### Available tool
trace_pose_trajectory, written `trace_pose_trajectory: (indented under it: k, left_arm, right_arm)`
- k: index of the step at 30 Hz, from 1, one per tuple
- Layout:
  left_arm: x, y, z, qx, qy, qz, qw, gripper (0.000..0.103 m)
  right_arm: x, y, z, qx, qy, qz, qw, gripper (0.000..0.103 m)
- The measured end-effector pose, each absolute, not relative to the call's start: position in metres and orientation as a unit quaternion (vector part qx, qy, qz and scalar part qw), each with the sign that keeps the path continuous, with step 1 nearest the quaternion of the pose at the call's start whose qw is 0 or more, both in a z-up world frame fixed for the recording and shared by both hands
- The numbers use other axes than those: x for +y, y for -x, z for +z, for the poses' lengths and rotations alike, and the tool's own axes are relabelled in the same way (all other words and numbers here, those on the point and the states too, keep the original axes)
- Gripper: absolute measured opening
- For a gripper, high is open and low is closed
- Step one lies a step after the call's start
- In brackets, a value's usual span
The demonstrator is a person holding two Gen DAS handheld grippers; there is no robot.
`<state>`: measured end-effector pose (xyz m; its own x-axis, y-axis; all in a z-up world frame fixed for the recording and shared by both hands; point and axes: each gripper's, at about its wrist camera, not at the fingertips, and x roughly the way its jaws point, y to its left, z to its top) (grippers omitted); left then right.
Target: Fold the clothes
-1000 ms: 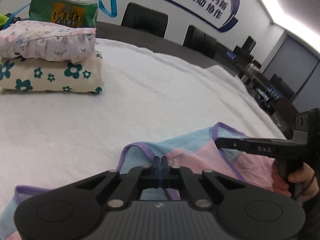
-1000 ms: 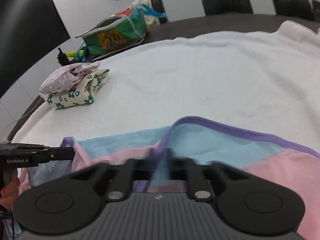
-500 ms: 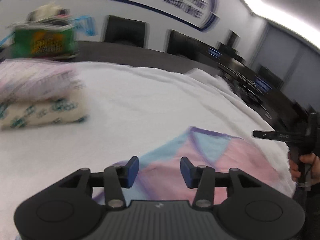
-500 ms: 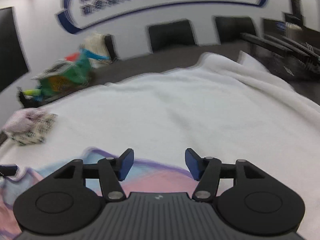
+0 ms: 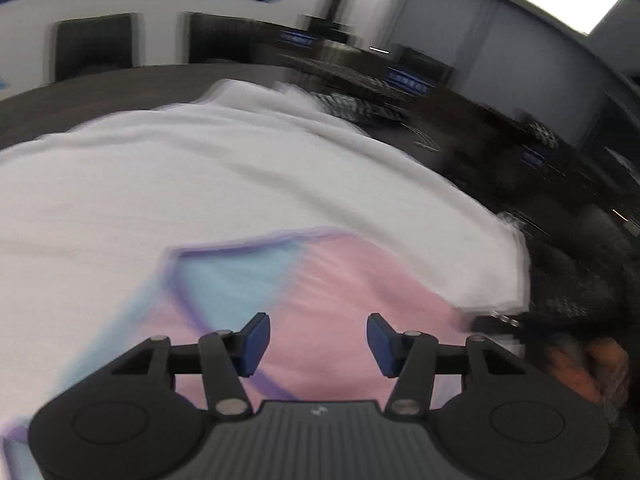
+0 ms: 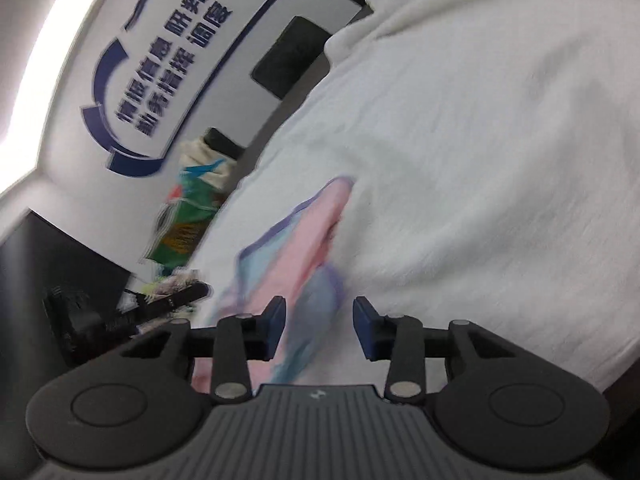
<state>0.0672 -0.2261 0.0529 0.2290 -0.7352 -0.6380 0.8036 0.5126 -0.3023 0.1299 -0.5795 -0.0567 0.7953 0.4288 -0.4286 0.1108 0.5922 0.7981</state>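
Both tongs, left (image 5: 316,340) and right (image 6: 318,328), released the garment (image 5: 328,292).

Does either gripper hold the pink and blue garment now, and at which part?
No. The left gripper and right gripper are open; the garment lies loose on the white cloth.

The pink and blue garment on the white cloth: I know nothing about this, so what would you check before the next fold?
1. Left tool free of the garment: ok. Its jaws have just been opening and stand apart, with nothing between them.
2. Right tool free: ok. Its jaws have just been closing but are apart, and the pads press no fabric.
3. Garment wholly on the white cloth: ok in the left view.
4. Garment lying smooth: cannot tell, both views are blurred.
5. Folded edges lined up: cannot tell.
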Motion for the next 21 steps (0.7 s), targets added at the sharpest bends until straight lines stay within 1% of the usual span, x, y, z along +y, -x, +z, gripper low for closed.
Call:
trace_pose_trajectory:
  k: [1,4,7,8,9,10,14,18,21]
  left_arm:
    - [-0.226,-0.048,0.052,0.370,-0.059,-0.511,0.773,0.051]
    - [-0.232,0.013,0.044,0.329,-0.147,-0.521,0.774,0.052]
    - [-0.250,0.054,0.026,0.282,-0.249,-0.465,0.801,0.051]
    - [-0.252,0.055,0.022,0.282,-0.256,-0.452,0.806,0.043]
    - [-0.253,0.052,0.018,0.290,-0.255,-0.443,0.809,0.018]
    - [-0.254,0.050,0.014,0.299,-0.254,-0.433,0.812,0.003]
    - [-0.219,0.027,0.027,0.320,-0.130,-0.464,0.816,0.001]
    - [-0.176,0.008,0.038,0.336,0.037,-0.509,0.792,0.001]
    - [-0.157,0.004,0.030,0.355,0.111,-0.522,0.768,0.001]
  right_arm:
    - [-0.574,-0.137,-0.058,0.308,-0.441,0.101,0.837,0.005]
    - [-0.561,-0.148,-0.045,0.277,-0.415,0.101,0.861,0.003]
    - [-0.544,-0.161,-0.022,0.260,-0.367,0.095,0.888,0.002]
    - [-0.539,-0.166,-0.015,0.262,-0.347,0.092,0.896,0.002]
    - [-0.534,-0.171,-0.010,0.264,-0.330,0.090,0.902,0.002]
    - [-0.529,-0.173,-0.007,0.269,-0.315,0.088,0.906,0.002]
    - [-0.513,-0.177,0.005,0.277,-0.262,0.068,0.922,0.002]
    - [-0.513,-0.173,0.008,0.276,-0.242,0.056,0.929,0.002]
    - [-0.511,-0.174,0.006,0.286,-0.227,0.061,0.929,0.002]
